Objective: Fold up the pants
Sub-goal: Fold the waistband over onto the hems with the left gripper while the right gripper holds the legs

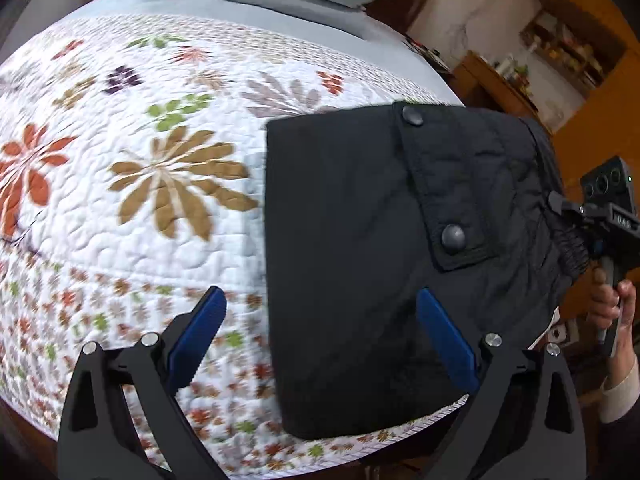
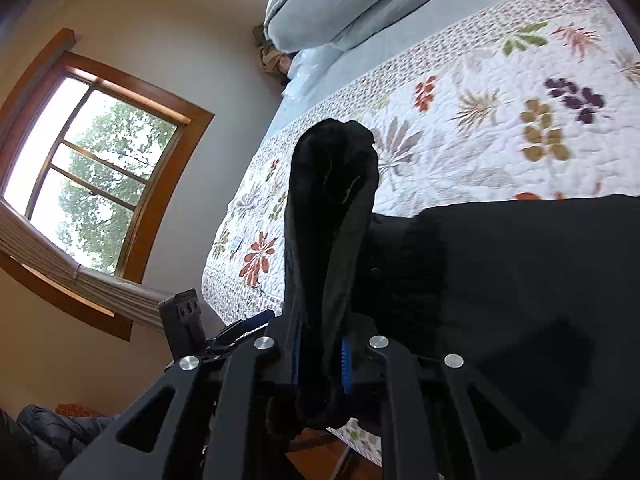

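left wrist view: one pair of black pants (image 1: 360, 260) is lying folded at the quilt's (image 1: 120, 200) near right corner, two snaps showing; the left gripper (image 1: 320, 320) is hanging released over its left edge, bare quilt lying wide to the left. right wrist view: the right gripper (image 2: 320, 360) is clenching a bunched fold of pants (image 2: 332, 220), quilt (image 2: 500, 120) lying open beyond.

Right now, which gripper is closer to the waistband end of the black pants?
Right. The right gripper is clamped on the bunched waistband of the pants. The left gripper hangs open over the opposite folded edge.
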A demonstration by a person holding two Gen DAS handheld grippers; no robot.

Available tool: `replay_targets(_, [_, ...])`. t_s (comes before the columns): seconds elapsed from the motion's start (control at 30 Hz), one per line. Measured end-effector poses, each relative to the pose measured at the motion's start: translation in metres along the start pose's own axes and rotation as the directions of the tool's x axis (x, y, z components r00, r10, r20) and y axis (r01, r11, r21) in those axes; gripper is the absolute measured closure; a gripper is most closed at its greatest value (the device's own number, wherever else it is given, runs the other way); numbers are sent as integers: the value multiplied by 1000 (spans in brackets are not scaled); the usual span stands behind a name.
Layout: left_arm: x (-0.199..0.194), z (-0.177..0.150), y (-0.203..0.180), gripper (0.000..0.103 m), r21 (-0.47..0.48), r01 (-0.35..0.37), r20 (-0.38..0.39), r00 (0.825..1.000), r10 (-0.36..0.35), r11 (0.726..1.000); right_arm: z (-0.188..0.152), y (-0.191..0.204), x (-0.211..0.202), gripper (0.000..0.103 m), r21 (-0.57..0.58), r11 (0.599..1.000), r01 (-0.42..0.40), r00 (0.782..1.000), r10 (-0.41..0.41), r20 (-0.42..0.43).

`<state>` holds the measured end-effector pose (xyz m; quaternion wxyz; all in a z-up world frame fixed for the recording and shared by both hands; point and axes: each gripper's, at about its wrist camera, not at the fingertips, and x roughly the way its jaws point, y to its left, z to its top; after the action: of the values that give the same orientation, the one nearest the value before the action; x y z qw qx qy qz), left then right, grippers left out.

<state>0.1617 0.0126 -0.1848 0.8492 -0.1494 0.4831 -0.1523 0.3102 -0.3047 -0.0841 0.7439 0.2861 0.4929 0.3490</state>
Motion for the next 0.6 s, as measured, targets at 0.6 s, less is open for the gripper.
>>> replay_targets(0.6, [43,18,-67,6,137,-17,-66,997,26,990,-30,-101,-95,89,197,973,118,980,-146,135])
